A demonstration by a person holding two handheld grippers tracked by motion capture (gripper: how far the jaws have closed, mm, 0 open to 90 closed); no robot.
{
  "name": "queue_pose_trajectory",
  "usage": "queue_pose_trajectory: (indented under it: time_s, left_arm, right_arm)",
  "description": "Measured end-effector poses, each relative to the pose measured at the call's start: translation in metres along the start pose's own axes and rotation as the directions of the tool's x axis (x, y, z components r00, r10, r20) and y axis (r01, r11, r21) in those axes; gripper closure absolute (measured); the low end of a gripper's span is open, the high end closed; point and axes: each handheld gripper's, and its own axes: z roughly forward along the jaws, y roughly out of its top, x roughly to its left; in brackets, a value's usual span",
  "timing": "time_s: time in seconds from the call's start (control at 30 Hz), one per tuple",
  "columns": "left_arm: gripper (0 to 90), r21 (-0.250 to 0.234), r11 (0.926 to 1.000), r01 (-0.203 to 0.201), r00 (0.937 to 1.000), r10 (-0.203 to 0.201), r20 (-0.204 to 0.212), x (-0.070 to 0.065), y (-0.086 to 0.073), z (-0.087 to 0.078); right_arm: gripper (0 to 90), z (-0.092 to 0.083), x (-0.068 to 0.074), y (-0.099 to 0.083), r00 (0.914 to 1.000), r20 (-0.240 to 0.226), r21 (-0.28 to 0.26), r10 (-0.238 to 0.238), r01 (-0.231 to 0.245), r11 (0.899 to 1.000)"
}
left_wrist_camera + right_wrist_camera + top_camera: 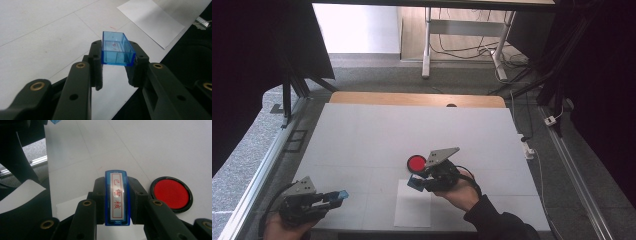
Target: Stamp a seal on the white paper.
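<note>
While clamped, stamp point(117, 198) lengthwise along jaws

- A white table point(362, 135) is seen at the centre, a wooden strip point(417, 99) along its far edge.
- A desk frame point(427, 45) and loose cables point(462, 50) are seen on the floor beyond.
- Aluminium rails point(262, 165) are seen at left.

Clear glossy blue plastic cap point(117, 48) – matt white desk point(377, 135), smooth paper sheet point(412, 210), glossy black-rimmed red ink pad point(172, 193).
</note>
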Motion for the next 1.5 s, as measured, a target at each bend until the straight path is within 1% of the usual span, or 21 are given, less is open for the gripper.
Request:
queue_pose_trajectory:
  time_s: [0.1, 0.2, 0.27, 0.33, 0.4, 0.67, 0.7, 0.77, 0.87, 1.1, 1.5]
  left_arm:
    - [68.4, 0.000, 1.0000, -0.001, 1.0000, 0.001, 0.000, 0.000, 0.000, 0.000]
    - [68.4, 0.000, 1.0000, -0.001, 1.0000, 0.001, 0.000, 0.000, 0.000, 0.000]
    - [68.4, -0.001, 1.0000, -0.001, 1.0000, 0.001, 0.000, 0.000, 0.000, 0.000]
    - [68.4, -0.001, 1.0000, -0.001, 1.0000, 0.001, 0.001, 0.000, 0.000, 0.000]
    - [68.4, -0.001, 1.0000, -0.001, 1.0000, 0.001, 0.001, 0.000, 0.000, 0.000]
    - [68.4, 0.000, 1.0000, -0.003, 1.0000, 0.003, 0.003, 0.000, 0.000, 0.000]
    - [68.4, 0.001, 1.0000, -0.003, 1.0000, 0.003, 0.004, 0.000, 0.000, 0.000]
    - [68.4, 0.001, 1.0000, -0.003, 1.0000, 0.003, 0.005, 0.000, 0.000, 0.000]
    - [68.4, 0.000, 1.0000, -0.003, 1.0000, 0.003, 0.004, 0.000, 0.000, 0.000]
    - [68.4, 0.000, 1.0000, -0.004, 1.0000, 0.004, 0.005, 0.000, 0.000, 0.000]
    - [68.4, 0.000, 1.0000, -0.005, 1.0000, 0.005, 0.005, 0.000, 0.000, 0.000]
  right_arm:
    - [71.6, 0.003, 0.001, -0.001, 0.9999, 0.008, 0.021, -0.014, 0.014, 1.000]
    - [71.7, 0.007, 0.000, -0.003, 0.9997, 0.005, 0.032, -0.024, 0.024, 0.999]
    - [71.7, 0.010, 0.001, -0.004, 0.9998, 0.007, 0.040, -0.019, 0.019, 0.999]
    - [71.7, 0.012, 0.001, -0.006, 0.9995, 0.009, 0.052, -0.030, 0.029, 0.998]
    - [71.7, 0.014, 0.001, -0.007, 0.9996, 0.006, 0.058, -0.027, 0.027, 0.998]
    - [71.7, 0.024, 0.003, -0.010, 0.9989, 0.016, 0.099, -0.045, 0.043, 0.994]
    - [71.6, 0.025, 0.002, -0.011, 0.9983, 0.016, 0.107, -0.056, 0.054, 0.993]
    - [71.7, 0.028, 0.002, -0.012, 0.9980, 0.022, 0.121, -0.059, 0.056, 0.991]
    - [71.7, 0.031, 0.001, -0.014, 0.9982, 0.021, 0.127, -0.057, 0.054, 0.990]
    - [71.6, 0.036, 0.002, -0.016, 0.9976, 0.015, 0.143, -0.068, 0.066, 0.988]
    - [71.7, 0.043, 0.004, -0.019, 0.9961, 0.029, 0.178, -0.083, 0.076, 0.981]
